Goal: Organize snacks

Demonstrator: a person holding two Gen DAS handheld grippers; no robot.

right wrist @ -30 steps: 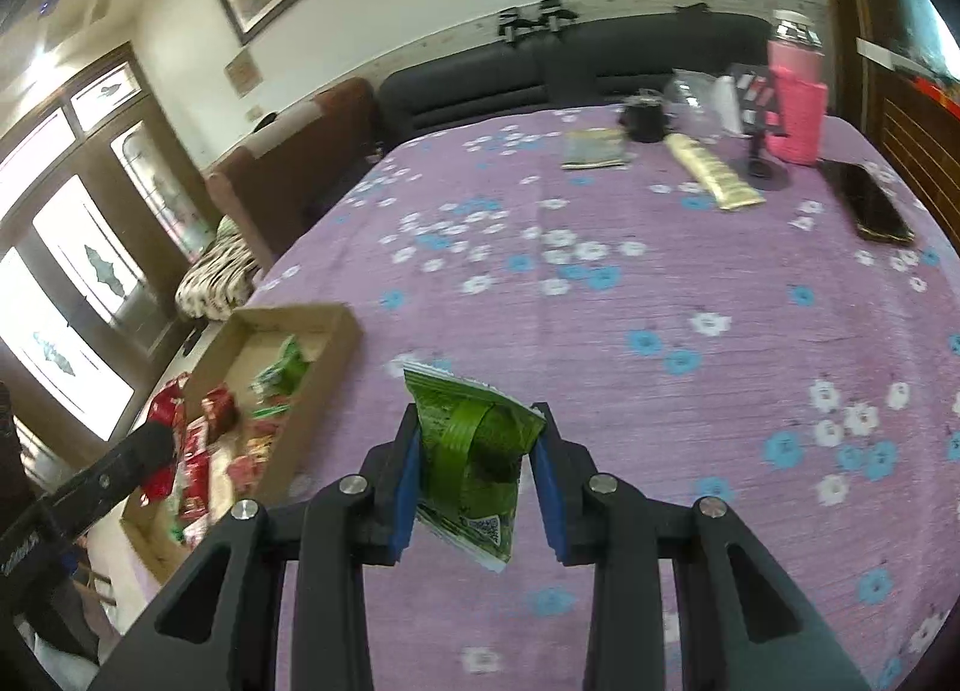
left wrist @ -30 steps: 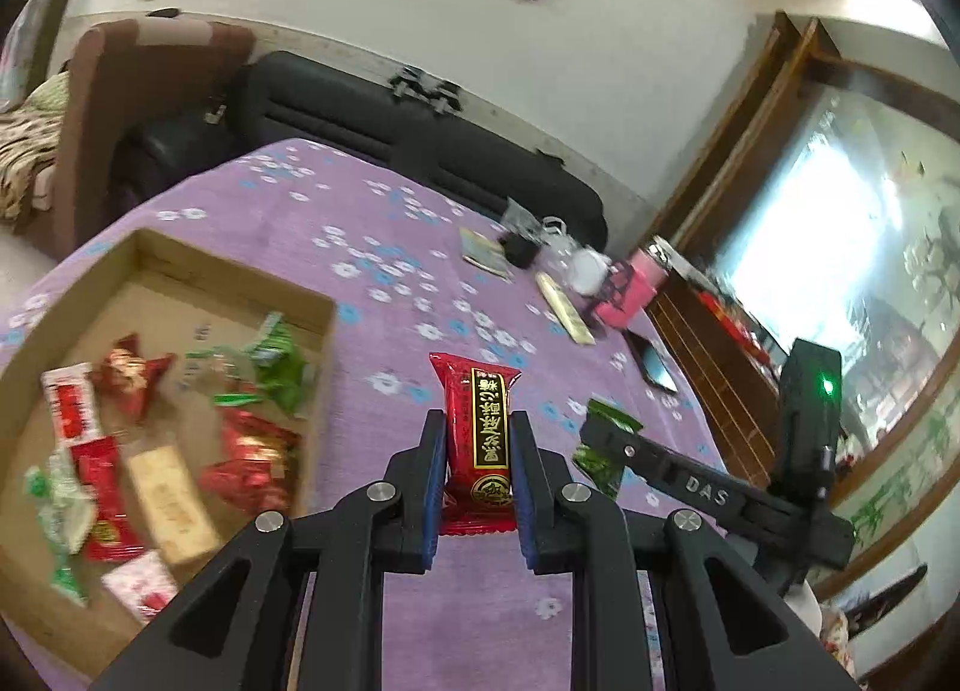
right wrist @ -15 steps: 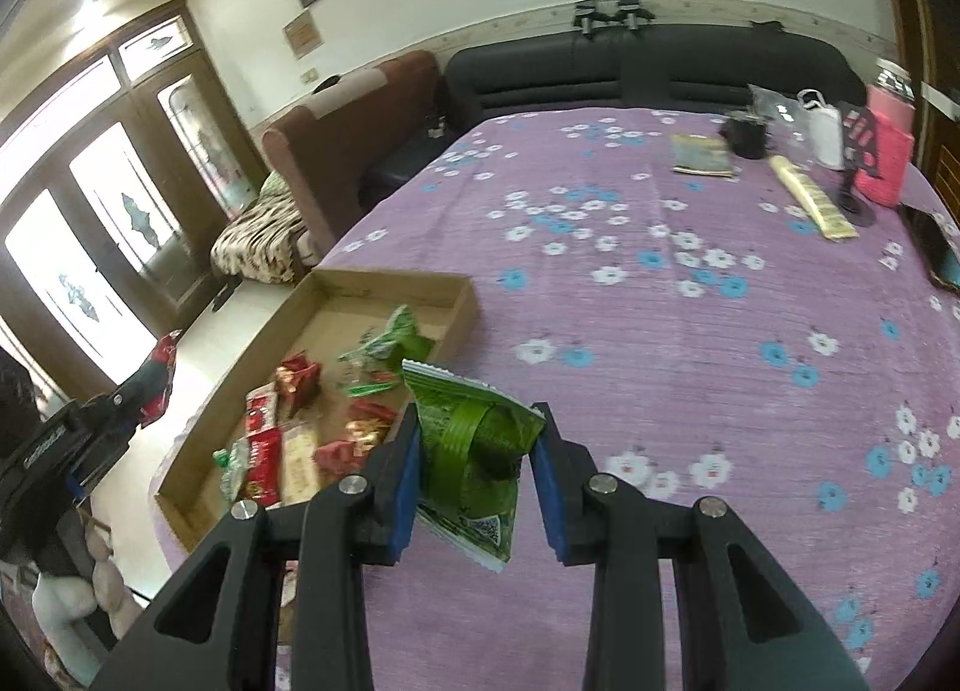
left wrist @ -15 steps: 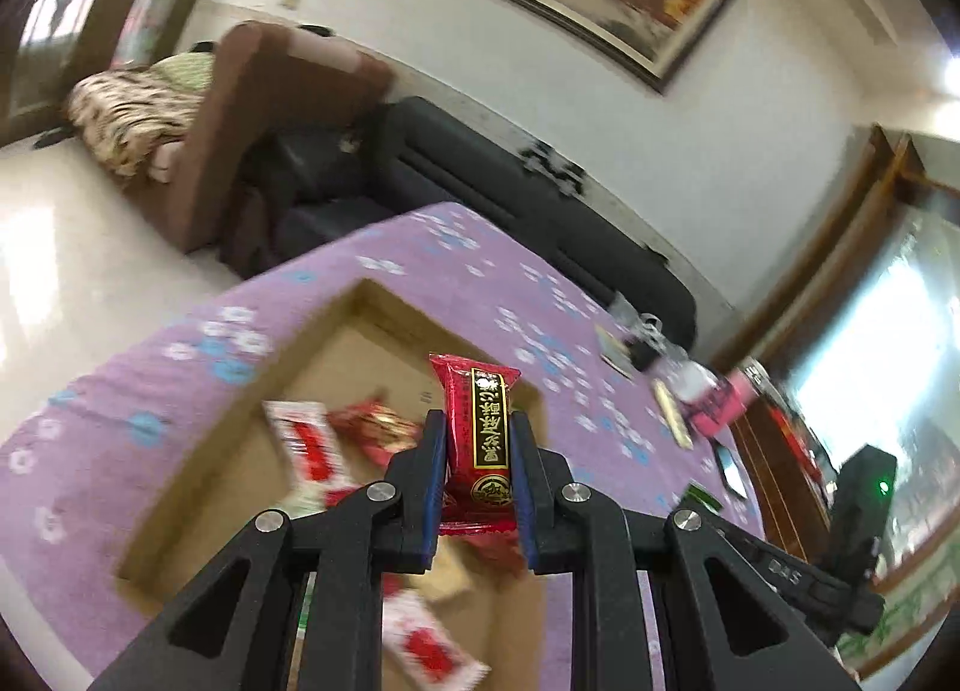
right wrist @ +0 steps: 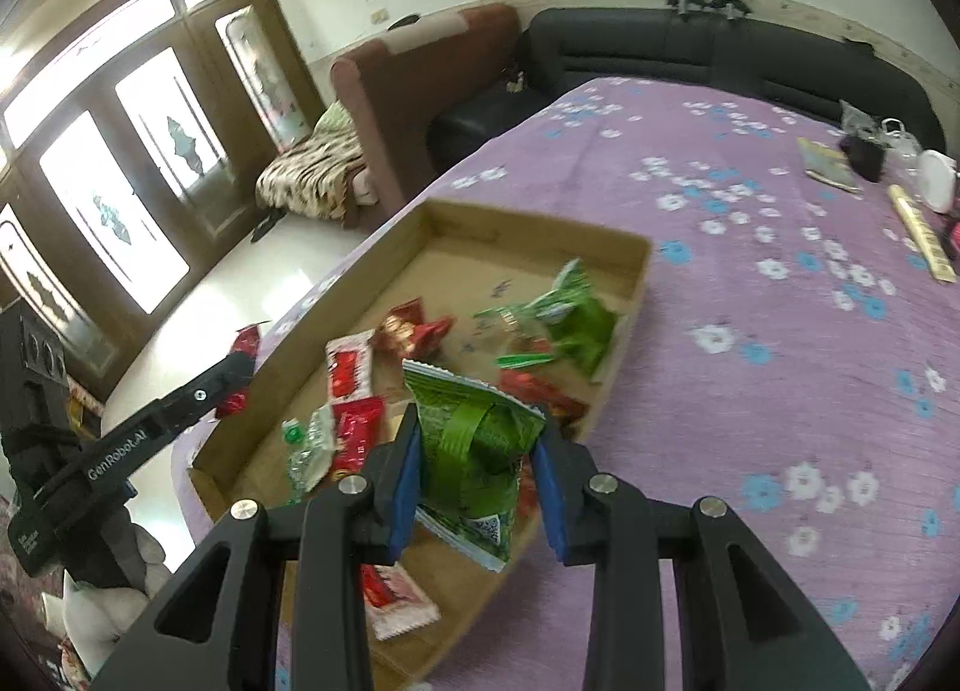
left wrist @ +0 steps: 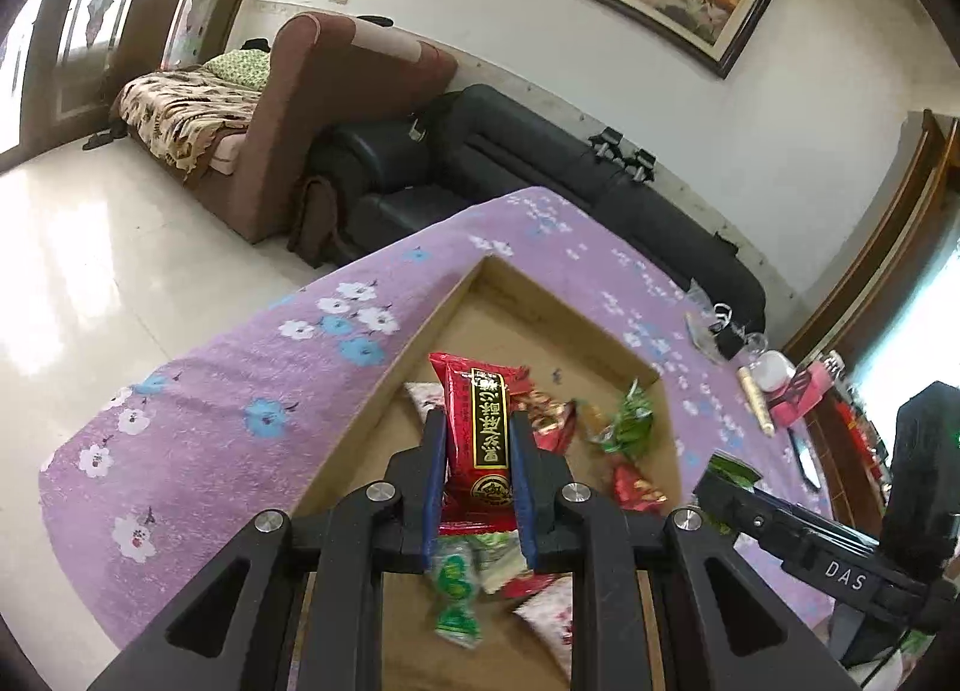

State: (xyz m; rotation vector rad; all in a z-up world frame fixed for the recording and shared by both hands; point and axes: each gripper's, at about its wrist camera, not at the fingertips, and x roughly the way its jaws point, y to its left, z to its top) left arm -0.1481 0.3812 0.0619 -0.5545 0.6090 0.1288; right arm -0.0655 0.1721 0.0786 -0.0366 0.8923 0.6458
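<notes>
My left gripper (left wrist: pixel 477 433) is shut on a red snack packet (left wrist: pixel 480 427) with a black and gold label, held upright over the shallow cardboard box (left wrist: pixel 420 343). My right gripper (right wrist: pixel 477 445) is shut on a crumpled green snack packet (right wrist: pixel 474 445) above the box's near right side (right wrist: pixel 624 331). Several red, green and white wrapped snacks (right wrist: pixel 540 319) lie in the box. The left gripper (right wrist: pixel 240 367) with its red packet shows at the left of the right wrist view. The right gripper (left wrist: pixel 729 478) with a green packet tip shows at the right of the left wrist view.
The box sits near the corner of a table under a purple flowered cloth (right wrist: pixel 780 301). At the far end stand a pink bottle (left wrist: pixel 804 397), a white cup (right wrist: pixel 936 181), a booklet (right wrist: pixel 831 166) and a long yellow packet (right wrist: pixel 921 232). Sofas (left wrist: pixel 540 163) lie beyond the table.
Both grippers have swung left across the table with their packets and now hang over the box. The left one has also tipped lower and closer to the box.
</notes>
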